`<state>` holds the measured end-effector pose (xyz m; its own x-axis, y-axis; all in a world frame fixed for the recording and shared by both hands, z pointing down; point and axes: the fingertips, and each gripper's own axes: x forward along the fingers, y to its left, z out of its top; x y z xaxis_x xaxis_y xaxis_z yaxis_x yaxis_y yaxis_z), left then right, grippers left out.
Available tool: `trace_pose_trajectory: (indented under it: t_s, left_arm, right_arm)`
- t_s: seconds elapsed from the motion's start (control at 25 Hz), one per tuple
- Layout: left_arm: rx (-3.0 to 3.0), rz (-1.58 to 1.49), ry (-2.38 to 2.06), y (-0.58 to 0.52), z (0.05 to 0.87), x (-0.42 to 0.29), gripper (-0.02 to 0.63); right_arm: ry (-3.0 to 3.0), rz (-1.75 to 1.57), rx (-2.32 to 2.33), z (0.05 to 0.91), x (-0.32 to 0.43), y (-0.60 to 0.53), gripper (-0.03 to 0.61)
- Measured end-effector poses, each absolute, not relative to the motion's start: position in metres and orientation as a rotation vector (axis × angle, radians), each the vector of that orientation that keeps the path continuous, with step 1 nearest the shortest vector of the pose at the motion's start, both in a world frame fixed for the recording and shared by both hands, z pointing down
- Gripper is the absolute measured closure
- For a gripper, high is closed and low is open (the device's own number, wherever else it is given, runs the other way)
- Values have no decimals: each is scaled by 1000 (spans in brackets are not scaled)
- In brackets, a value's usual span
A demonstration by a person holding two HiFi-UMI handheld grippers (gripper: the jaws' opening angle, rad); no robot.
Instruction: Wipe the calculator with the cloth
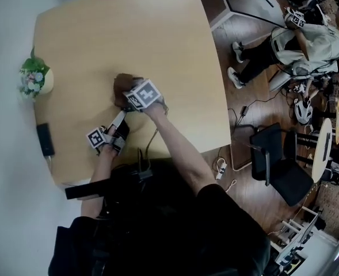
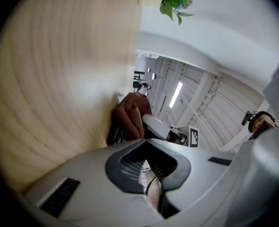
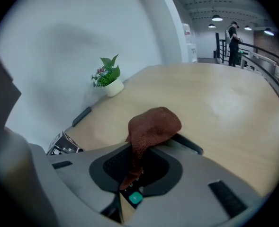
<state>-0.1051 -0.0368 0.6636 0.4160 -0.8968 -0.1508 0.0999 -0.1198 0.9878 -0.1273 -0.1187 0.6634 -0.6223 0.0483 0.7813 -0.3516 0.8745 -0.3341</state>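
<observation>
Cloth point(image 3: 154, 123) is clamped in the right claw point(image 3: 133, 176); left claw point(image 2: 148, 170) is closed.

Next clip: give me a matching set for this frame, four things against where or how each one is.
Things:
1. cloth
2. potted plant
3. black slab
4. left gripper

Places or states:
a. jaws together
b. lying flat near the table's near left corner
c. clamped in the right gripper
d. standing at the table's left edge

Pairs: 1-c, 2-d, 3-b, 4-a
</observation>
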Motion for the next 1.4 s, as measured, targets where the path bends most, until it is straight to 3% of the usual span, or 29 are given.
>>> trace_pose_trajectory:
  t_s: [0.48,0.72,0.92,1.12,1.4]
  left_arm:
    - [1436,-1027,-751,-32,658,-110,618]
    - [1424,-1034,-807,-19,660,-131,618]
    - [1419,-1052,-814,-17,661,-135,614]
    - [1415,-1050,-810,-17,663,-137,612]
    - [1420,-1050,-811,-17,662,-136,612]
  right_arm:
    - [-2088,707,546,665,10,-183,528]
    - [-2182,5,381,605,-77,-174,526]
    - [-1927,-395,60,659,-115,-122,526]
    - [-1815,-411,-146,688,-106,-53,526]
    - [-1790,-21,-354,687,-63,13,527]
